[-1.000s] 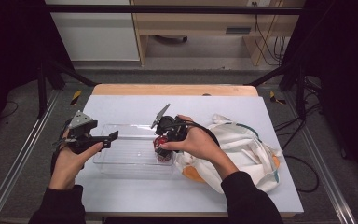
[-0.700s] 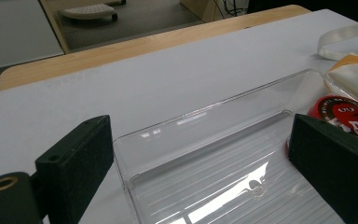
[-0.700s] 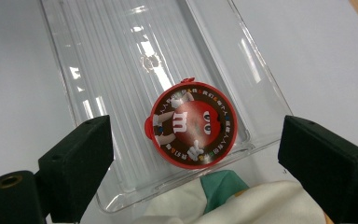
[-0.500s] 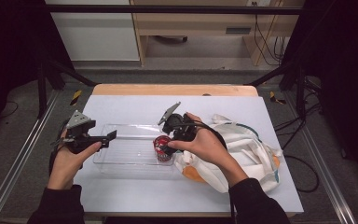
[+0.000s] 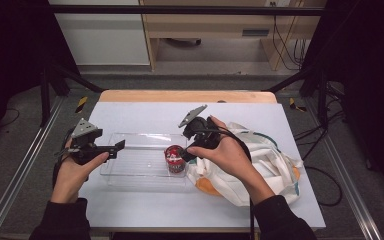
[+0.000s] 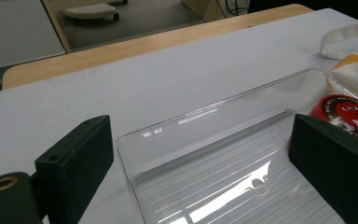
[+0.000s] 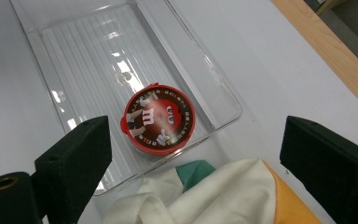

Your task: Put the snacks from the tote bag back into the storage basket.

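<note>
Nearby, the right gripper point(image 7: 191, 172) hovered with fingers point(image 7: 74, 158) spread wide, the red candy tub point(image 7: 159, 118) standing below between them, untouched, at the clear tray's point(image 7: 223, 100) end beside the cloth bag point(image 7: 214, 196). Farther off, the left gripper point(image 5: 114, 148) also gaped at the tray's other end.

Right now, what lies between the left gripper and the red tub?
Only the bare ribbed floor of the clear tray lies between the left gripper and the red tub, as the high view shows.
</note>
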Demonstrator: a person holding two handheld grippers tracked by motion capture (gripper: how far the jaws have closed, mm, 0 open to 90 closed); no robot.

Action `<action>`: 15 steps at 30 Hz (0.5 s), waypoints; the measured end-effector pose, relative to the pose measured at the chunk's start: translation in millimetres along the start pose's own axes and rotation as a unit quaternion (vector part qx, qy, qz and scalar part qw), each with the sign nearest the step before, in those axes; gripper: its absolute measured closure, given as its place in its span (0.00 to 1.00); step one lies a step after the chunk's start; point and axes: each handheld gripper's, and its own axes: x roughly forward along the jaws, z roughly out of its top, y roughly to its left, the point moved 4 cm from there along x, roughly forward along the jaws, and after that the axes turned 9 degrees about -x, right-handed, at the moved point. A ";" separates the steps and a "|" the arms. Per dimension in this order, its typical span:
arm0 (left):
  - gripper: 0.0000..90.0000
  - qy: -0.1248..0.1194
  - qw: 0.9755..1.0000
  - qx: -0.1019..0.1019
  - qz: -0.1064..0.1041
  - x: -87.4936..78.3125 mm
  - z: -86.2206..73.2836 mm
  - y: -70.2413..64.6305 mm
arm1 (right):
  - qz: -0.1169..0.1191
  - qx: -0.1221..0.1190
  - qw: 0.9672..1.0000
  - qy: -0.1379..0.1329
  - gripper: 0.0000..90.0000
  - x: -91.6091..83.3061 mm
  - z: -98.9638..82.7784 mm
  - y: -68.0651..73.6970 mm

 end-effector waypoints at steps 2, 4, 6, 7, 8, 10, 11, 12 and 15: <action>0.07 -0.001 1.000 -0.001 0.000 -0.5 0.3 0.2 | -0.004 0.005 1.000 -0.002 0.10 -3.7 -1.1 -0.2; 0.07 -0.002 1.000 0.000 0.001 -0.7 0.6 0.6 | -0.007 0.002 1.000 -0.004 0.10 -7.7 -2.4 -1.3; 0.07 -0.001 1.000 0.000 0.002 -0.8 0.7 0.9 | -0.010 0.006 1.000 -0.008 0.10 -11.0 -3.5 -1.4; 0.07 -0.002 1.000 0.000 0.002 -1.0 0.7 0.9 | -0.012 0.005 1.000 -0.008 0.10 -12.7 -4.6 -2.0; 0.07 -0.004 1.000 -0.001 0.002 -1.3 1.0 0.6 | -0.015 0.009 1.000 -0.009 0.09 -14.3 -5.3 -2.1; 0.07 -0.006 1.000 -0.001 0.002 -1.9 1.8 0.2 | -0.020 0.011 1.000 -0.013 0.09 -17.9 -6.6 -2.9; 0.07 -0.007 1.000 0.000 0.002 -2.2 2.2 0.0 | -0.021 0.015 1.000 -0.016 0.09 -19.9 -7.0 -3.2; 0.07 -0.008 1.000 -0.001 0.001 -2.4 2.4 -0.2 | -0.023 0.016 0.999 -0.018 0.09 -21.9 -7.6 -3.6; 0.07 -0.006 1.000 0.002 0.001 -2.1 2.1 -0.9 | -0.028 0.021 0.999 -0.023 0.09 -27.2 -8.8 -4.4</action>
